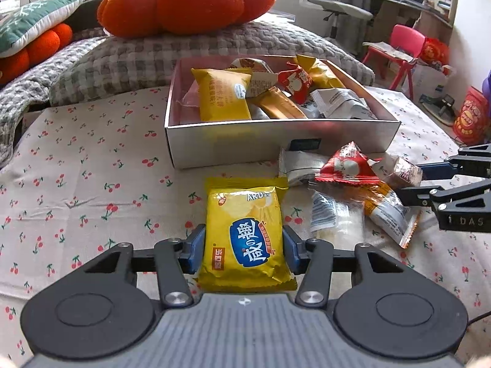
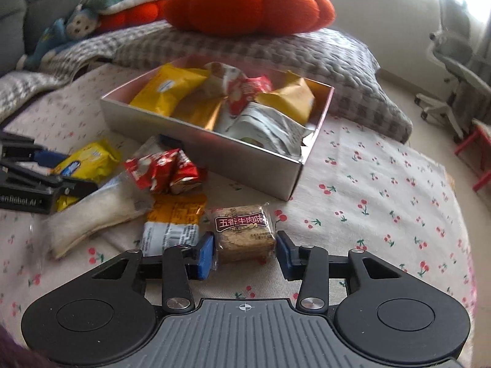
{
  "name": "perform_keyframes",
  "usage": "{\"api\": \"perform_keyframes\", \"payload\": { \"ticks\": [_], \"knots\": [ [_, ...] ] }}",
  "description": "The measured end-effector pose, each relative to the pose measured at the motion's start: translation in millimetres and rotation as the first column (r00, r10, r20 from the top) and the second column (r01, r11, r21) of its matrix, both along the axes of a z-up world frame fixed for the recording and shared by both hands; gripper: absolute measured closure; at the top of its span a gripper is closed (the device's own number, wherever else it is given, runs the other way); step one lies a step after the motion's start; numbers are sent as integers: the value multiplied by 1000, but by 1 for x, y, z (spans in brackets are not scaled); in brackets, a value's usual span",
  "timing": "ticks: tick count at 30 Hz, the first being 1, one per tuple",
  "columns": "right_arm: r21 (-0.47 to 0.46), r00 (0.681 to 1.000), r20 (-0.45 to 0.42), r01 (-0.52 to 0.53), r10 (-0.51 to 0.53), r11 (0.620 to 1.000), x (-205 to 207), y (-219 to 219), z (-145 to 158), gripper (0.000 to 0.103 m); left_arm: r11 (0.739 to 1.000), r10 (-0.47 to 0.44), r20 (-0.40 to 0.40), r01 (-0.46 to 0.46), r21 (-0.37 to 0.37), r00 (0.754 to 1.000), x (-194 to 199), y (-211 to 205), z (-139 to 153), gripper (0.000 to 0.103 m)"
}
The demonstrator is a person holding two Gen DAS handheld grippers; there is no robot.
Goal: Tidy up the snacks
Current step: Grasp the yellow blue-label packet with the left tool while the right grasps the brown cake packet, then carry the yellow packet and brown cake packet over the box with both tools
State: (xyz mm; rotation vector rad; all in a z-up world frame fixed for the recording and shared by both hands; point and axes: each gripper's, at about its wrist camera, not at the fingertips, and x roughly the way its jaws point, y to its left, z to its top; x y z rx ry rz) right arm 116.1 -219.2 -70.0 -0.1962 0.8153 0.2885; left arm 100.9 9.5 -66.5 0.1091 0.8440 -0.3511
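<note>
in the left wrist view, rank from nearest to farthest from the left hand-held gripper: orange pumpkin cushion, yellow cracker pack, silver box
1. yellow cracker pack, between the left hand-held gripper's pads
2. silver box, just beyond, centre
3. orange pumpkin cushion, far back on the checked blanket

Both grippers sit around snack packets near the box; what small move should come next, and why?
Probably lift both and carry them over the box. The left gripper clamps the yellow packet; the right gripper brackets the brown packet, both just short of it.
</note>
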Motion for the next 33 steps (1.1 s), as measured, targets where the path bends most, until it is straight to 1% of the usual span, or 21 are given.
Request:
{"api": "perform_keyframes", "payload": {
  "ticks": [6, 10, 18, 21, 26, 33],
  "knots": [
    [35, 1000, -6, 20, -20, 999, -6, -4, 7, 63, 1000, -19, -32, 18, -23, 999, -6, 1, 4, 56],
    [84, 999, -11, 52, -51, 995, -9, -11, 16, 63, 999, -43, -40, 41, -36, 998, -9, 2, 9, 56],
    [103, 998, -20, 55, -53, 993, -14, -8, 30, 63, 998, -26, -61, 22, -66, 998, -10, 7, 21, 56],
    [112, 998, -20, 54, -52, 992, -15, -7, 36, 63, 997, -32, -53, 28, -78, 998, -10, 7, 30, 56],
    [154, 998, -11, 64, -63, 986, -13, -6, 48, 63, 993, -42, -28, 39, -112, 999, -8, 4, 46, 56],
    [211, 996, -12, 90, -90, 973, -6, -6, 60, 63, 986, -21, -1, 21, -165, 1000, 0, 0, 60, 56]
  ]
}}
